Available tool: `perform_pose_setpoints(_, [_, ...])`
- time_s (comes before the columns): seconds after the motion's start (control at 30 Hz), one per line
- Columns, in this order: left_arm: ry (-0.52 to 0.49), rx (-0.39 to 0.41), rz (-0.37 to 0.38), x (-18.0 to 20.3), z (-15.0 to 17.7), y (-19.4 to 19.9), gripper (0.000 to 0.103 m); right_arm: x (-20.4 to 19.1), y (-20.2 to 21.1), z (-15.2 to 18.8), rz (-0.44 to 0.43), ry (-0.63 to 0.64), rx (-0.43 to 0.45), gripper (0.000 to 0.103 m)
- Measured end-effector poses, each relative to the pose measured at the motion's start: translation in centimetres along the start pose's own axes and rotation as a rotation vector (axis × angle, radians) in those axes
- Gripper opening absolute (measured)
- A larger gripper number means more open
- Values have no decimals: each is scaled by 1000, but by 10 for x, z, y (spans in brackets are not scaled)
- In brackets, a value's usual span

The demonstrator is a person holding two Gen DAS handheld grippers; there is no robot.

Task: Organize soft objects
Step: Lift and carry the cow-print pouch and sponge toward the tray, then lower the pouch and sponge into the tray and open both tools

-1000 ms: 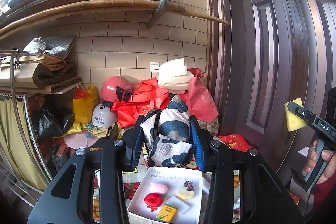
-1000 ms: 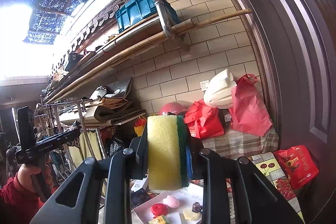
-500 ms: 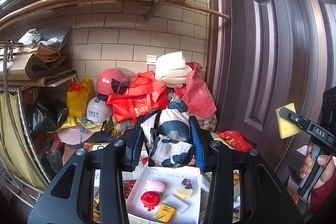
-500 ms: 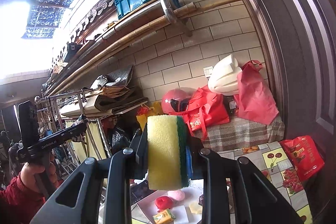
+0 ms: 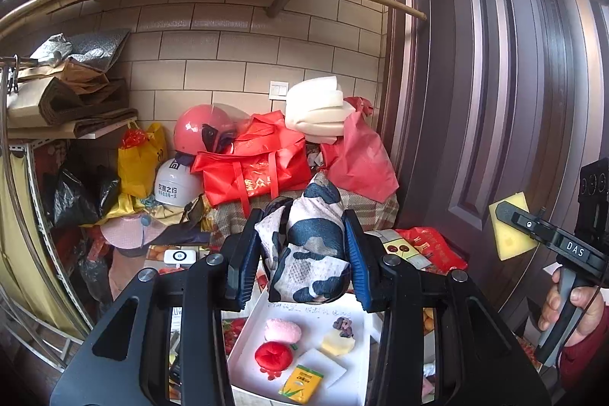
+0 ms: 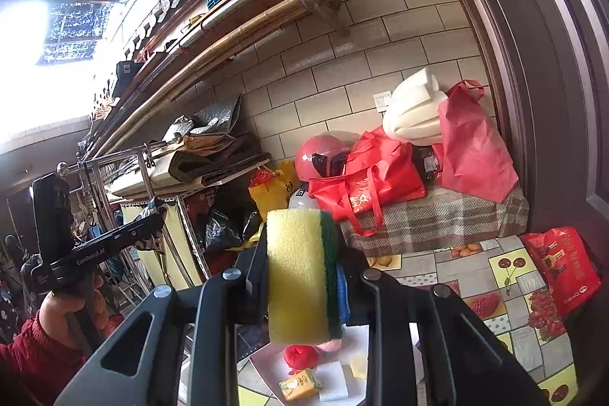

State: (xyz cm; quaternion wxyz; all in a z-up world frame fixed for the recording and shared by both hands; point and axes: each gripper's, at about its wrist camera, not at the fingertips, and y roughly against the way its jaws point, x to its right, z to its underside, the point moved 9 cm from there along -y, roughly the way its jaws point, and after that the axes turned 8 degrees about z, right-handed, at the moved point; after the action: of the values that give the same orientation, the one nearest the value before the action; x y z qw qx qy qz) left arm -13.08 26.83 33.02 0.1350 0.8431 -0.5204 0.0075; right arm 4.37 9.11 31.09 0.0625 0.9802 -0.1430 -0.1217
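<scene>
Your left gripper is clamping the cow-patterned cloth bundle, which is blocking the far edge of the white tray below; the writing there is illegible. Your right gripper is squeezing the yellow-green sponge, which is hiding part of the same tray's contents. Both are pointing slightly downward, above the tray, toward the brick wall.
</scene>
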Motion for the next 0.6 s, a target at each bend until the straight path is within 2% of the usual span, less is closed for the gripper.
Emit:
perform_pose_setpoints(0.43, [25,-69,19,-10,24,-41,40,4,-41,27,13,2,-96,26])
perform_pose_setpoints(0.6, [19,-141,24,-13,47,-78,40,5,-64,48,14,6,-156,26])
